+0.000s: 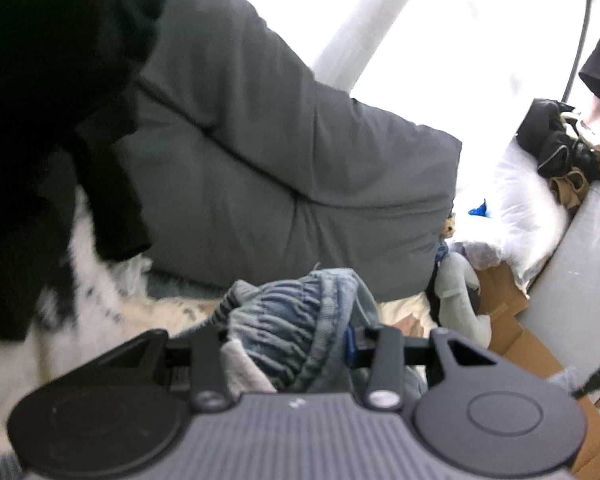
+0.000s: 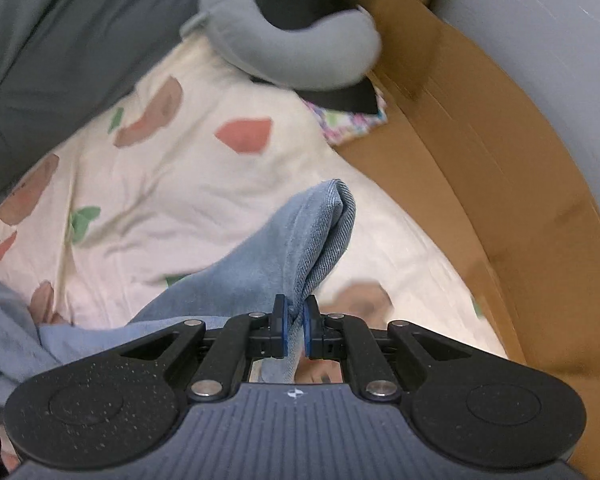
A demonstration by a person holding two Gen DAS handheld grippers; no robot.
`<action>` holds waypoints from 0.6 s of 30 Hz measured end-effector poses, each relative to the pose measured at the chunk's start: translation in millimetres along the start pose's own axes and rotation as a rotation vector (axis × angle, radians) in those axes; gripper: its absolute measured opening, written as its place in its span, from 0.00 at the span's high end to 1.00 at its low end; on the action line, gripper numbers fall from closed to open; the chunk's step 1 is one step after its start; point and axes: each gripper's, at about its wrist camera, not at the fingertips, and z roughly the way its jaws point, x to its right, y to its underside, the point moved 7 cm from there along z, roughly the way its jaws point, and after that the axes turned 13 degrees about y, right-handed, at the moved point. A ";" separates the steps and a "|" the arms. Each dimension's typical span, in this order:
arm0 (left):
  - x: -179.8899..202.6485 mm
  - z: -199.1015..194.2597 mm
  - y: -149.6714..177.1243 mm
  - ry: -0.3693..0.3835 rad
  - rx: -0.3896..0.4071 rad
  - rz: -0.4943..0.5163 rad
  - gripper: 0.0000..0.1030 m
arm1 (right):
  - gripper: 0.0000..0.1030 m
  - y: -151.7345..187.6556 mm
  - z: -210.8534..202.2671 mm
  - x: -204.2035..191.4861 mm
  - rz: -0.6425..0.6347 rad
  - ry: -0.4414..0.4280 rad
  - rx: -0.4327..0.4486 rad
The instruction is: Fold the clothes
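both tongs pinch the denim garment (image 2: 300, 240): right tongs (image 2: 295, 330) its hem, left tongs (image 1: 288, 344) seemingly its waistband; no legible writing.

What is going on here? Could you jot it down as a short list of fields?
Activity: folding clothes on a bed
Left gripper: holds the bunched elastic waistband of the jeans
Right gripper: shut on a folded denim edge of the jeans
Surface: cream bedsheet with red and green shapes
Nearby: grey duvet, grey neck pillow, cardboard
Picture quality: somewhat blurred
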 end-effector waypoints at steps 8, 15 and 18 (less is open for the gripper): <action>1.5 14.2 -21.4 0.049 0.050 -0.010 0.67 | 0.96 47.0 -13.5 46.3 0.061 0.064 -0.083; 23.3 43.0 -27.1 0.116 0.048 0.023 0.68 | 0.96 77.6 -18.1 76.7 0.136 0.105 -0.136; 31.8 62.4 -23.6 0.149 0.021 0.027 0.68 | 1.00 90.8 -13.6 98.5 0.163 0.183 -0.152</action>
